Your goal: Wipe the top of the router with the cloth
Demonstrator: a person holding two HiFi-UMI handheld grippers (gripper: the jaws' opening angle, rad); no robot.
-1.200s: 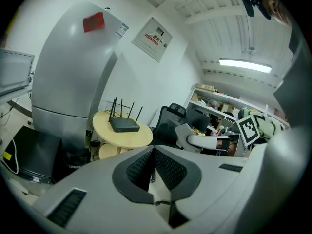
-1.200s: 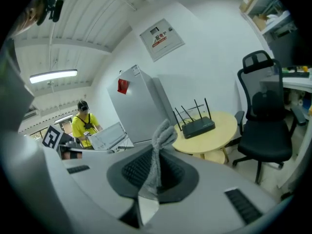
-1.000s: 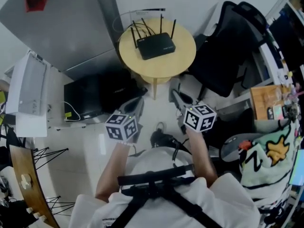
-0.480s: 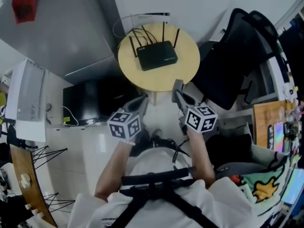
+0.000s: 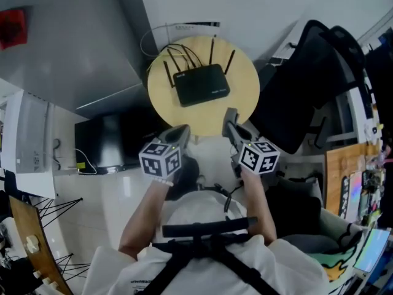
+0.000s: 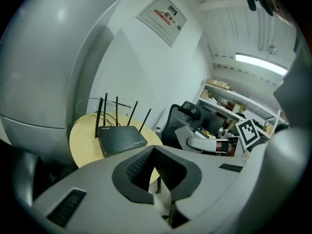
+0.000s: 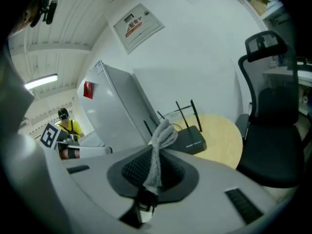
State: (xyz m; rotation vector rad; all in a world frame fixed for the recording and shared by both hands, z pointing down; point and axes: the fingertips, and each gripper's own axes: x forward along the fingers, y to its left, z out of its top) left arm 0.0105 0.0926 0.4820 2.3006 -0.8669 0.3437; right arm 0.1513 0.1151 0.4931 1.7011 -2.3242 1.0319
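Now nearer the router (image 5: 201, 85): right hand-held gripper (image 7: 154, 165) pinches cloth (image 7: 159, 147), left hand-held gripper (image 6: 155, 168) pressed together.

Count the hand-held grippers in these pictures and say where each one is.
2. The left gripper, shut and empty, hangs by the round table's near edge; the right gripper, beside it, is shut on the cloth. None seems hidden.

Print on router (image 5: 201, 85) and wall notice (image 7: 138, 27) too small to read; lower end of cloth (image 7: 163, 133) hidden inside right gripper (image 7: 156, 156)
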